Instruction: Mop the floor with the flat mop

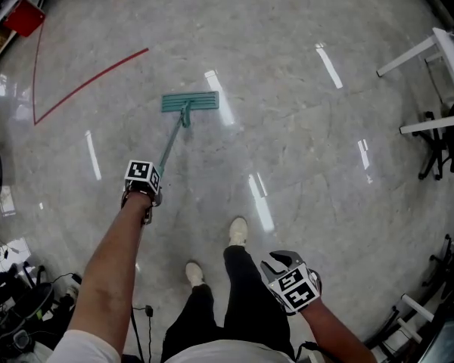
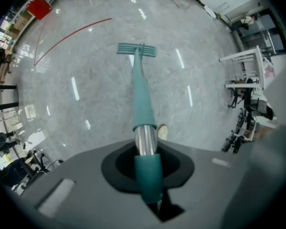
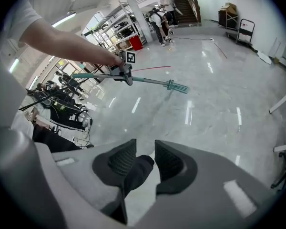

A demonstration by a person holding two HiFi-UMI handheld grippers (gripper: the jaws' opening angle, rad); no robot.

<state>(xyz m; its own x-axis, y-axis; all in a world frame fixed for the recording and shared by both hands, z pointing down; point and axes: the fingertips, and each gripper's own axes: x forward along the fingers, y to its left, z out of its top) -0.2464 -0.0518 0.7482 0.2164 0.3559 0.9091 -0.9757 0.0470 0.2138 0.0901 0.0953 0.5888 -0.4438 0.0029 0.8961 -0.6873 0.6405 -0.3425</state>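
Observation:
The flat mop lies with its teal head flat on the glossy grey floor ahead of me. Its handle slants back to my left gripper, which is shut on it. In the left gripper view the teal and metal handle runs out between the jaws to the mop head. My right gripper hangs low by my right leg, away from the mop. In the right gripper view it stands slightly open with nothing in it, and the mop head and left gripper show across the floor.
A red line curves over the floor at far left. White table legs and a black chair stand at the right. Cables and gear crowd the lower left. My shoes are just behind the mop. People stand far off.

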